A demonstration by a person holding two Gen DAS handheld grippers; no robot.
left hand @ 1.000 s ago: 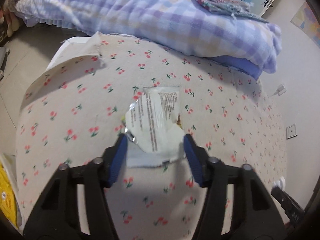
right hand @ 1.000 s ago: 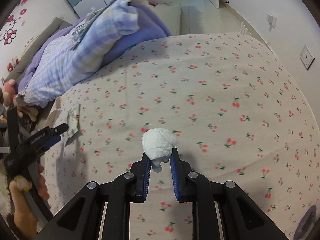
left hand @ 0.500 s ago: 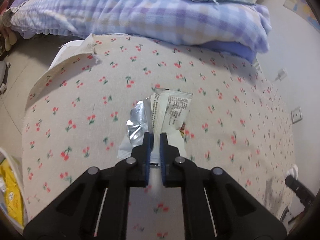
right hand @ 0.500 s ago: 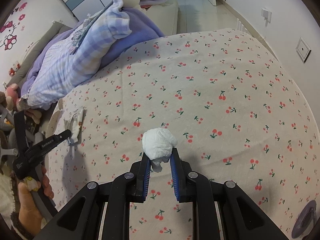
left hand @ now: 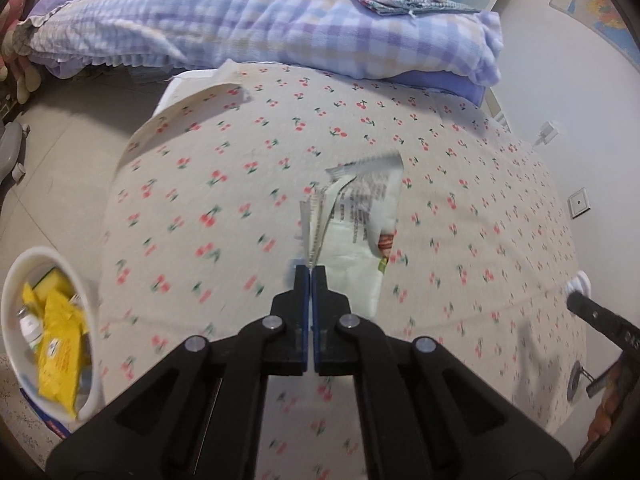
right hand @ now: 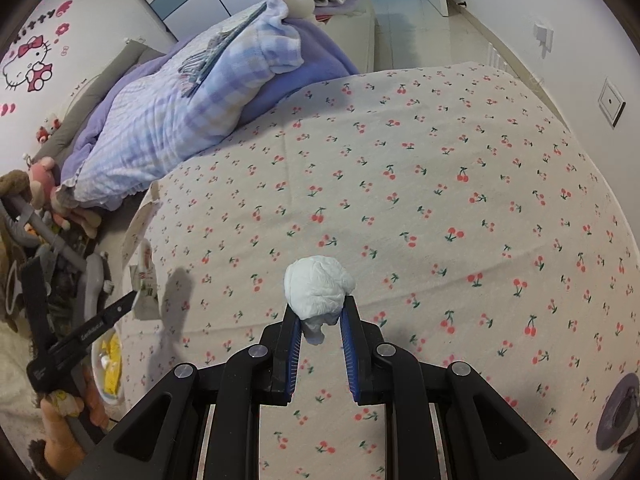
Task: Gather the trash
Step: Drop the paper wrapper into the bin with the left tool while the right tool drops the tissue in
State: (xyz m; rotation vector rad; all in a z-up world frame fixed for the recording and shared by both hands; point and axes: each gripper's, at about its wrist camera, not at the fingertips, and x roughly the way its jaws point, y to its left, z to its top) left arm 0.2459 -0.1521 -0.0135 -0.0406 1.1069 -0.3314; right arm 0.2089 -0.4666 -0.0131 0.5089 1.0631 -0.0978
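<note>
My left gripper (left hand: 311, 270) is shut on a torn white snack wrapper (left hand: 356, 220), pinching its crumpled edge; the wrapper hangs lifted above the cherry-print bedsheet (left hand: 224, 184). In the right wrist view that same wrapper (right hand: 145, 280) shows at the far left with the left gripper's black tip beside it. My right gripper (right hand: 319, 312) is shut on a crumpled white tissue ball (right hand: 318, 288), held over the bedsheet (right hand: 440, 200). A white trash bin (left hand: 16, 280) with yellow packets inside stands on the floor at the lower left of the left wrist view; its rim (right hand: 96, 376) also shows at the lower left of the right wrist view.
A folded lilac-checked quilt (left hand: 260, 20) lies across the far end of the bed. Plush toys (right hand: 44, 184) sit on the floor by the bed. A person's hand (right hand: 60, 432) holds the left gripper's handle. A wall socket (right hand: 611, 102) is on the right wall.
The left jaws closed onto the wrapper and lifted it off the sheet, moving toward the bed's left edge, so the bin came into view. The right gripper drew back slightly, tissue still held.
</note>
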